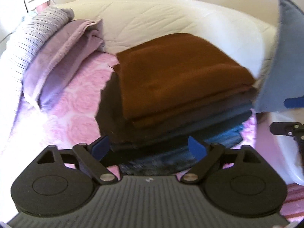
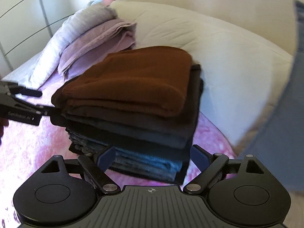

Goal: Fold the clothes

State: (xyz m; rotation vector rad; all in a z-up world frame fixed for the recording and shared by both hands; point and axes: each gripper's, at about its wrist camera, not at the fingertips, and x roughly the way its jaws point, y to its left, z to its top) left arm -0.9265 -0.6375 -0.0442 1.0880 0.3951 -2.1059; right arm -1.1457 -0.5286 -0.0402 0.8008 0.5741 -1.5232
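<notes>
On the pink bedspread, a stack of folded clothes topped by a brown garment sits beside the cream pillow, both the left gripper and right gripper spread open against it, lilac bedding beyond.

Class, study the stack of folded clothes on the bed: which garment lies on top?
The brown garment lies on top of the stack. The folded layers beneath it are dark grey, and blue denim sits lowest, nearest the pink bedspread.

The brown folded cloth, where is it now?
The brown cloth lies on top of the stack of folded clothes on the pink bedspread, in front of the cream pillow.
</notes>
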